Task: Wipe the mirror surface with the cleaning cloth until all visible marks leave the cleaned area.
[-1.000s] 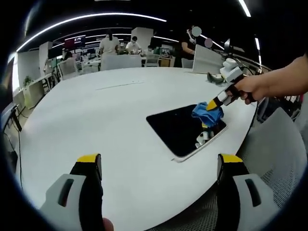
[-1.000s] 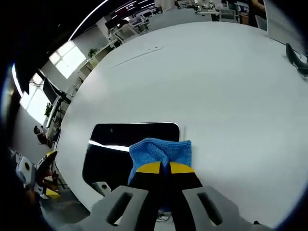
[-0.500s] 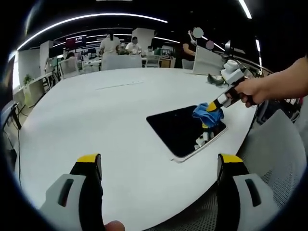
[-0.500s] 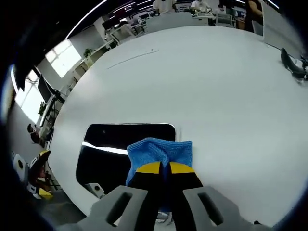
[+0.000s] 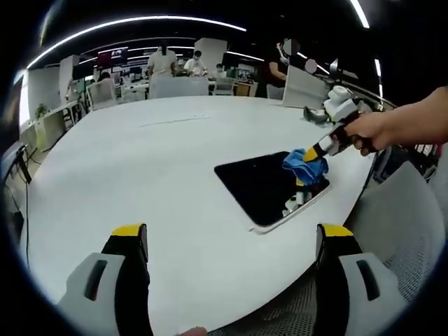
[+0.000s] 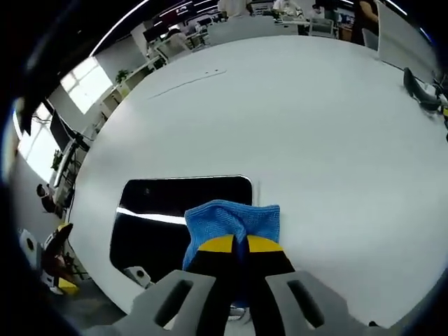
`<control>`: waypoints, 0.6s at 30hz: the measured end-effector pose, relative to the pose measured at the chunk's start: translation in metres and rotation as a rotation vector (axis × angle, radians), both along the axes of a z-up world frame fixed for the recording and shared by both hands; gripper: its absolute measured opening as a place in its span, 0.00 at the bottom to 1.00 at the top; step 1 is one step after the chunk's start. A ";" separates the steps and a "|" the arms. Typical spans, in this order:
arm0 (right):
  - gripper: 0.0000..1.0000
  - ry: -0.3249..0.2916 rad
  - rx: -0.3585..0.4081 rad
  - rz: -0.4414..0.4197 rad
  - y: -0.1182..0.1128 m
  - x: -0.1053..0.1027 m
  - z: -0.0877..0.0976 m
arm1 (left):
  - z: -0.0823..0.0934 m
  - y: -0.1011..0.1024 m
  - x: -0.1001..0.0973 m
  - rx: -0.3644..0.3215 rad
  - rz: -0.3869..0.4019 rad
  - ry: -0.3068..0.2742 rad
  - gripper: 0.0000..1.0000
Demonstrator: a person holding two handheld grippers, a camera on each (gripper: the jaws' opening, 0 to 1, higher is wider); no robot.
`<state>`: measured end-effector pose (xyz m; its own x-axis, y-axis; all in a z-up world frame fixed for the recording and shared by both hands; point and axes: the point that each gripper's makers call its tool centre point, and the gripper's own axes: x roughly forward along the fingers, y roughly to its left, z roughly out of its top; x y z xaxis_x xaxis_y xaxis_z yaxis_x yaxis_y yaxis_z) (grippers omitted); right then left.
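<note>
**Mirror wipe working close to the counter edge**

Mirror (image 6: pixel 178 217) lies flat near the counter's (image 6: pixel 315 126) edge nearest the person. The right hand-held gripper (image 6: pixel 233 243) is clamped on the blue cleaning cloth (image 6: pixel 231 220), pressed at the mirror's corner. The left hand-held gripper (image 5: pixel 227 241) hangs spread and empty. A hard stroke could slide the unheld mirror off the edge, I judge. Against half a second ago, the cloth sits almost unchanged.

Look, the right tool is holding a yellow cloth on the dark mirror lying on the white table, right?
Not quite: the cloth is blue, not yellow, as the right gripper view shows. The right tool is holding it on the dark mirror lying on the white table.
</note>
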<state>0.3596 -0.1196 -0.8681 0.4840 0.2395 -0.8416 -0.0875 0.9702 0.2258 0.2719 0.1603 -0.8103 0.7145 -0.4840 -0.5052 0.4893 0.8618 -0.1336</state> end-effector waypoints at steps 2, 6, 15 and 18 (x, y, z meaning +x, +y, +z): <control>0.00 0.008 0.000 -0.009 0.000 -0.002 0.000 | 0.001 -0.001 0.000 0.000 -0.003 -0.006 0.99; 0.00 0.019 0.007 -0.013 0.000 -0.011 -0.001 | 0.001 0.000 0.001 0.004 -0.003 -0.009 0.99; 0.00 0.005 0.044 -0.041 0.003 -0.026 0.000 | 0.003 0.000 0.002 0.013 -0.006 -0.019 0.99; 0.00 0.011 0.052 -0.056 0.004 -0.031 0.000 | 0.003 0.000 0.002 0.017 -0.010 -0.026 0.99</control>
<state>0.3289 -0.1160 -0.8678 0.4889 0.2561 -0.8339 -0.0311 0.9604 0.2768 0.2743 0.1605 -0.8071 0.7229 -0.4825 -0.4946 0.5006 0.8591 -0.1065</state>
